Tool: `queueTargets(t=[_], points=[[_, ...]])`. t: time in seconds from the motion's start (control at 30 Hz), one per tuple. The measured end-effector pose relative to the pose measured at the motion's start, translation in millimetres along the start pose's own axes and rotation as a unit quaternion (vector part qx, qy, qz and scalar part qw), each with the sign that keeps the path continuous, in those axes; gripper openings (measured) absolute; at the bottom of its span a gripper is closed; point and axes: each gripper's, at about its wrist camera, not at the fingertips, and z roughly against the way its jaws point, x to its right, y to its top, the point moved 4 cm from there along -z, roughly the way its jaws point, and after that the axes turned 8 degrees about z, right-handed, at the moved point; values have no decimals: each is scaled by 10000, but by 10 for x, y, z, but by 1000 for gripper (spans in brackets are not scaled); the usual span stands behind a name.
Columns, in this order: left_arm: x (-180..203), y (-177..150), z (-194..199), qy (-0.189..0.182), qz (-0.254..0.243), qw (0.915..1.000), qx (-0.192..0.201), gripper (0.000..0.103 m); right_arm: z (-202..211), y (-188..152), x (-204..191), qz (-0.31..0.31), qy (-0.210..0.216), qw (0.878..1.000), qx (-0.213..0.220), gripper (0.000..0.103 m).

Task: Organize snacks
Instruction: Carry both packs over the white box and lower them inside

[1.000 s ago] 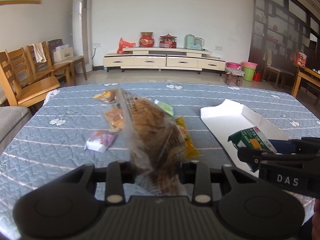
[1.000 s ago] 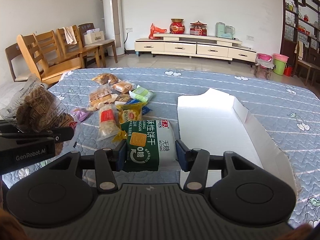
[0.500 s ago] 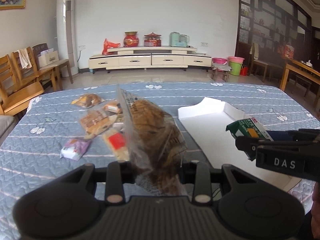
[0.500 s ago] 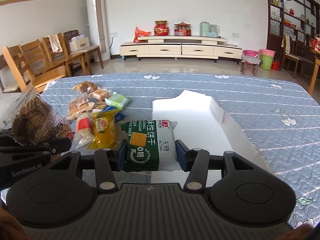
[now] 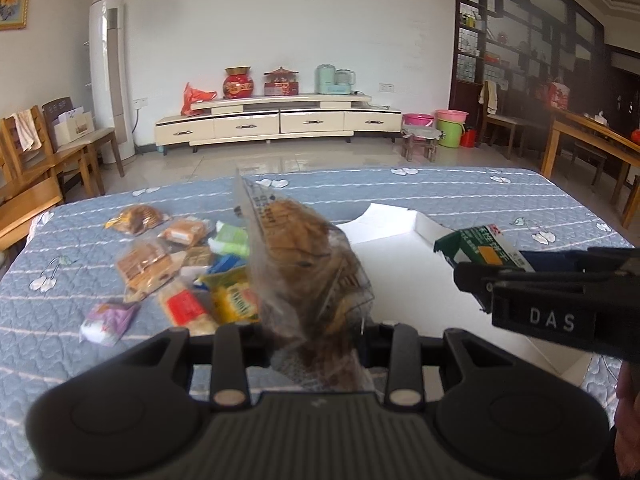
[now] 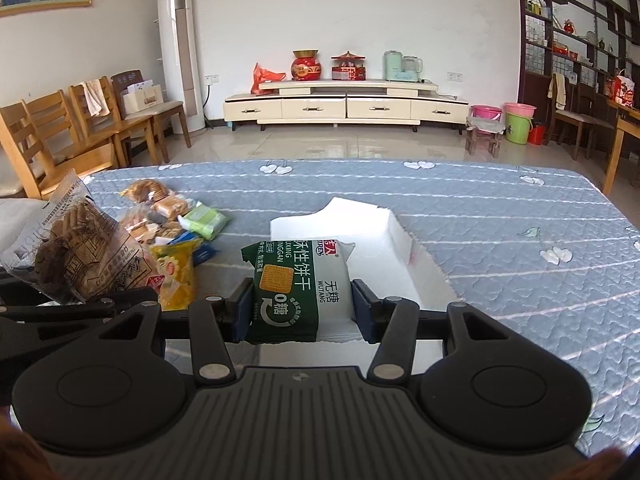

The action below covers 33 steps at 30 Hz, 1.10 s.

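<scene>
My left gripper (image 5: 316,340) is shut on a clear bag of brown biscuits (image 5: 308,276) and holds it above the table; the bag also shows in the right wrist view (image 6: 80,252). My right gripper (image 6: 302,312) is shut on a green and white cracker pack (image 6: 300,288), held over the near end of the white open box (image 6: 396,240). The pack (image 5: 480,250) and the box (image 5: 404,280) also show in the left wrist view. Several loose snack packets (image 5: 172,276) lie on the blue quilted table left of the box.
The snack pile (image 6: 176,224) sits left of the box on the blue quilted cloth (image 6: 500,240). Wooden chairs (image 6: 80,128) stand beyond the table's left edge. A TV cabinet (image 6: 344,108) stands against the far wall.
Both grippers have drawn back and turned right with their packs still held. The white box and the snack pile now sit farther left and farther away in both views.
</scene>
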Motion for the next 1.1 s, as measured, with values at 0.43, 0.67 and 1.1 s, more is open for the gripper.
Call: queueTargets(t=[0.43,0.67,1.1], points=[[297,61,-227,-150,-155,9997,-79,34,-149,108,282,-33,-116,9999,-54,63],[429,60,-356,-206,-231,9994,-149,34,-312,121,355,-6,-57,9999,-161,63],[533,62,-615,-276,-244,9989,-286,34,-628,225,410,83,151,9989,-433,63]])
